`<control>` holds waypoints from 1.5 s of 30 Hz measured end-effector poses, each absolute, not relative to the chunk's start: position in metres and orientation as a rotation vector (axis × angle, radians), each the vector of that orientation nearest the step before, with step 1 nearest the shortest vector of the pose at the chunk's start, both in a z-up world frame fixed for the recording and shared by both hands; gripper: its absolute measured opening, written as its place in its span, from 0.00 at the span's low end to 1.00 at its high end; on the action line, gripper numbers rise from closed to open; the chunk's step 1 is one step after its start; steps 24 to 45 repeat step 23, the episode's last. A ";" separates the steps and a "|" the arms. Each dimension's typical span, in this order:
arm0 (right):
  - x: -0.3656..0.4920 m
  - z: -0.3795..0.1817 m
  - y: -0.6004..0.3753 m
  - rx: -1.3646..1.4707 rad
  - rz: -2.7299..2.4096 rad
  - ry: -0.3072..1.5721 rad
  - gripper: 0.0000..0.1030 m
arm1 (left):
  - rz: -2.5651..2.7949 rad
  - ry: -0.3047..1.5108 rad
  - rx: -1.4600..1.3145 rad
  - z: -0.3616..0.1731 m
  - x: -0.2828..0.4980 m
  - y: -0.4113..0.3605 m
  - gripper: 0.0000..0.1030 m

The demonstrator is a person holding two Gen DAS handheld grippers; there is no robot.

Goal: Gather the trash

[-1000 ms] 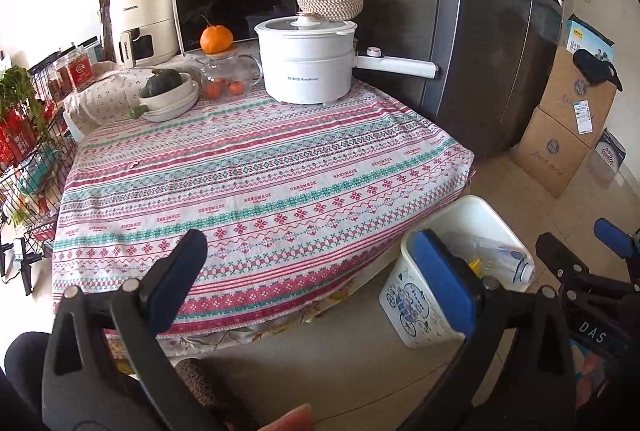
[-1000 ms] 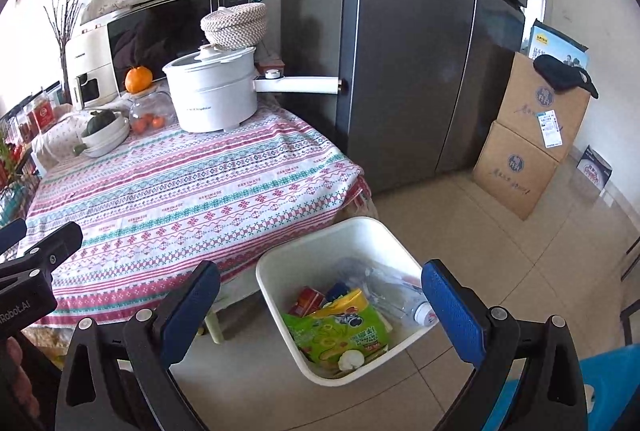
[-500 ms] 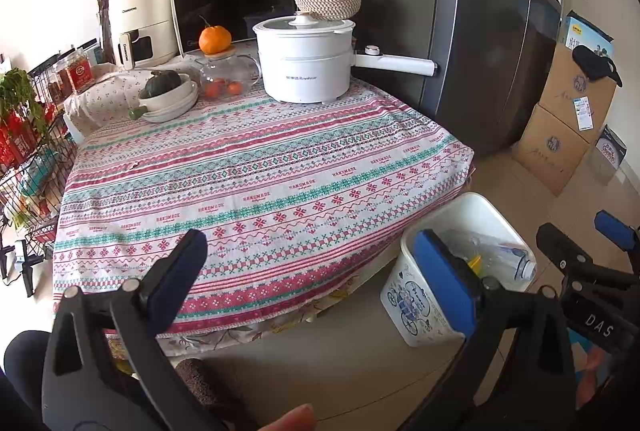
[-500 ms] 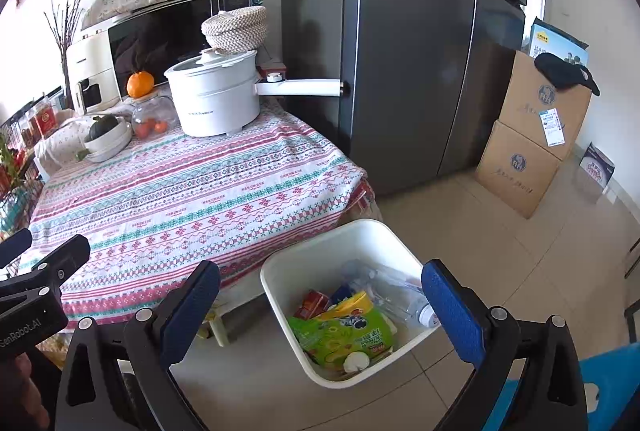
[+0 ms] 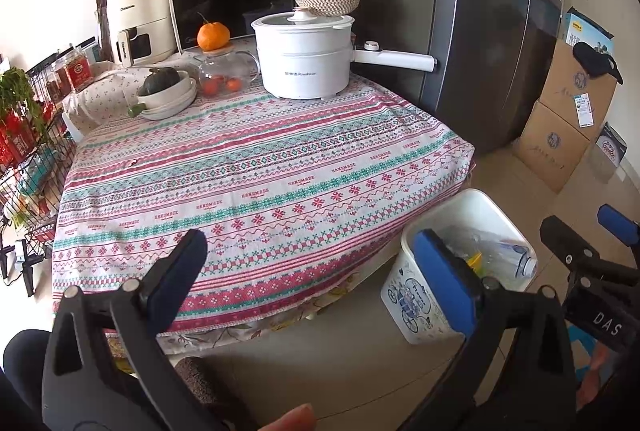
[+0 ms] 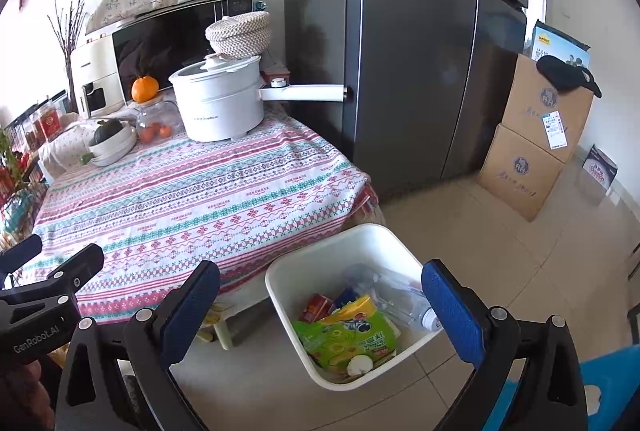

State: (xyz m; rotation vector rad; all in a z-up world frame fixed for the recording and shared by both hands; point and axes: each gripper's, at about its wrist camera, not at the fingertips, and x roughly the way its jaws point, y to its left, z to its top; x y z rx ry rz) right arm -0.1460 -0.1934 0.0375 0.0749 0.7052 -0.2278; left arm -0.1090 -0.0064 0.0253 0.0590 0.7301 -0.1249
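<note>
A white trash bin (image 6: 372, 231) stands on the floor by the table's corner. It holds a green snack packet (image 6: 348, 339), a clear plastic bottle (image 6: 400, 303) and a red carton (image 6: 316, 307). My right gripper (image 6: 320, 287) hovers over the bin's near side, open, with nothing between its blue pads. My left gripper (image 5: 312, 263) is open and empty above the table's front edge, with the bin (image 5: 460, 211) to its right. Each gripper shows at the edge of the other's view: the right gripper (image 5: 588, 231) and the left gripper (image 6: 56, 255).
A table with a patterned cloth (image 5: 260, 171) carries a white pot (image 5: 304, 59), a bowl and a glass jar at the back. A dark fridge (image 5: 480, 31) stands behind, stacked cardboard boxes (image 6: 532, 151) to the right, and a wire rack (image 5: 24, 151) to the left.
Both views have drifted only slightly, with the bin a touch further right in the right wrist view. Both grippers stay open and empty.
</note>
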 end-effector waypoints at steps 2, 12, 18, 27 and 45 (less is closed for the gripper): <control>-0.145 0.037 -0.192 0.074 -0.227 0.706 0.99 | -0.122 0.733 0.058 0.025 -0.108 -0.005 1.00; -0.142 0.037 -0.187 0.068 -0.218 0.708 0.99 | -0.117 0.744 0.051 0.022 -0.106 -0.004 1.00; -0.139 0.035 -0.186 0.071 -0.214 0.716 0.99 | -0.117 0.750 0.053 0.021 -0.106 -0.003 1.00; -0.140 0.036 -0.184 0.064 -0.207 0.714 0.99 | -0.109 0.756 0.050 0.020 -0.105 -0.003 1.00; -0.140 0.036 -0.184 0.064 -0.207 0.714 0.99 | -0.109 0.756 0.050 0.020 -0.105 -0.003 1.00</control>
